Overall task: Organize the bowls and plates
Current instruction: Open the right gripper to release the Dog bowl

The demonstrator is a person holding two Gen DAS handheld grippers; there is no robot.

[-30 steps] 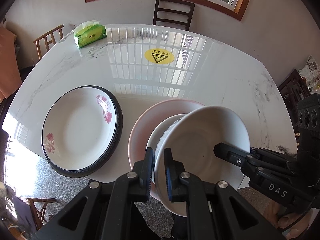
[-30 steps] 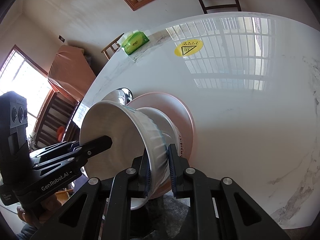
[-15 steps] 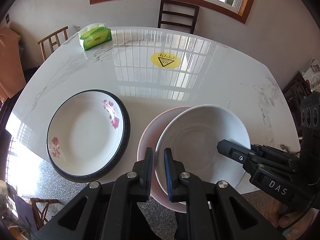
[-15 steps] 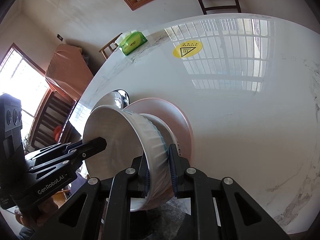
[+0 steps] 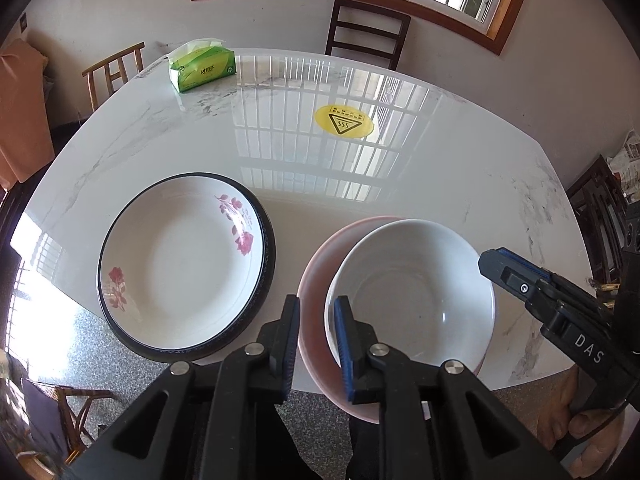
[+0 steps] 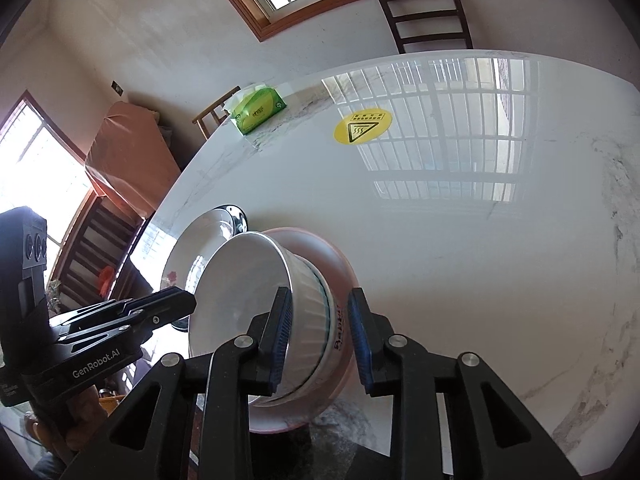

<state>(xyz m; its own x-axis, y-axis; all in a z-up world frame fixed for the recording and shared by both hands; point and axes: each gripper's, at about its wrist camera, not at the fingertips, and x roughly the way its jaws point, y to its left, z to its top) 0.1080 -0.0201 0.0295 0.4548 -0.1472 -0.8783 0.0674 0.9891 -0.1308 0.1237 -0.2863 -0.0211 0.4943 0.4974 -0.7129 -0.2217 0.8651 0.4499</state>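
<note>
White bowl (image 5: 412, 292) rests inside the pink plate (image 5: 320, 264), which overhangs the near edge of the marble table (image 5: 320, 168). Left gripper (image 5: 316, 336) and right gripper (image 6: 320, 336) have just been opening; both jaw pairs straddle the bowl rim with pads clear. Risk: a pad snagging the rim on withdrawal could tip the overhanging stack. The floral plate (image 5: 180, 264) sits left of the pink plate. The glossy surface mirrors a barred window.

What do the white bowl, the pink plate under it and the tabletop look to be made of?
White bowl: likely glazed ceramic, glossy, with a ribbed outer wall in the right wrist view. Pink plate: probably glazed ceramic too, or melamine; smooth sheen. Table: polished marble or marble-look slab, grey veins and a mirror-like window reflection.
</note>
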